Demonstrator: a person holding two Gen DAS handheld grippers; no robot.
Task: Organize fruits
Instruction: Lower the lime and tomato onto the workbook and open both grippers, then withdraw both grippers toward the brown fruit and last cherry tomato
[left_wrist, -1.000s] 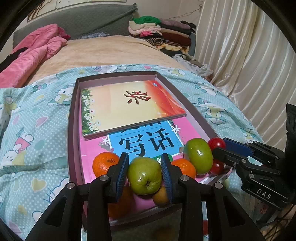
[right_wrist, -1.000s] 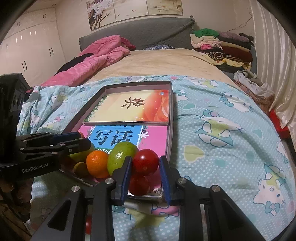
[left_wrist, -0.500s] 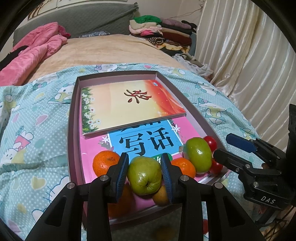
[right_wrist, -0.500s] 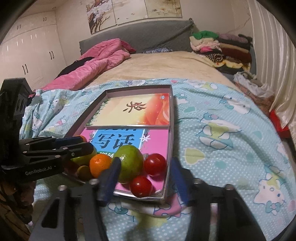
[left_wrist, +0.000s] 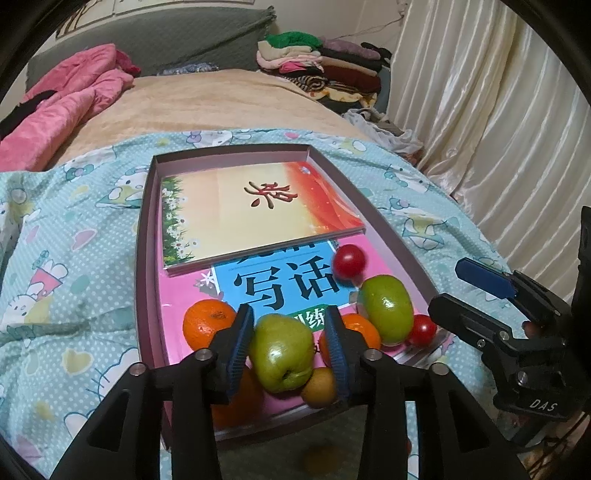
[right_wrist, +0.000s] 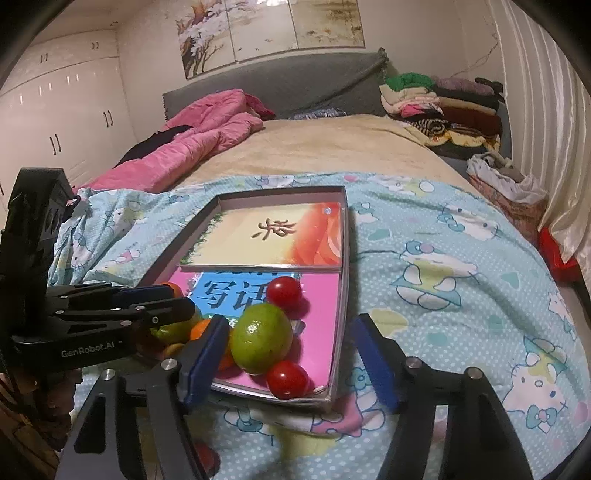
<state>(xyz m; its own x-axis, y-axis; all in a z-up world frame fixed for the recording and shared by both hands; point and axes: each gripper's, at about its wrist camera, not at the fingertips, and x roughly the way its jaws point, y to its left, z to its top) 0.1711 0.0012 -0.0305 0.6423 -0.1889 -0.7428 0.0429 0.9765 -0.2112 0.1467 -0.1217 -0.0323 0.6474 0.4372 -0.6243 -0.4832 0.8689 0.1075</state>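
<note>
Item: my left claw (left_wrist: 288, 345). Jaws opening, blue pads flanking a green apple (left_wrist: 282, 356); whether the pads are touching its sides I cannot tell. The apple sits at the near end of the tray (left_wrist: 144, 236).

Item: my right claw (right_wrist: 288, 363). Jaws wide and opening, nothing gripped. It hangs over the tray's near right corner, pads either side of a green mango (right_wrist: 261, 338) and a red tomato (right_wrist: 287, 379), clear of both.

Item: fruit in the tray's near end, lying on a pink book (left_wrist: 184, 295).
- Orange (left_wrist: 207, 323), just left of the left claw.
- Second orange (left_wrist: 364, 332), just right of it, touching the mango.
- Small brown fruit (left_wrist: 319, 386) beside the apple, near edge.
- Red tomato at the near right corner, against the mango.
- Second red tomato (right_wrist: 284, 291), beyond the mango, on the book's blue panel.

Item: yellow-and-orange book (left_wrist: 255, 210), filling the tray's far half, overlapping the pink one.

Item: bed. Tray rests on a blue cartoon-print sheet (right_wrist: 443, 266). Beyond: tan blanket (right_wrist: 321, 147), pink quilt (right_wrist: 192, 136), pile of folded clothes (right_wrist: 443, 103) by the grey headboard.
</note>
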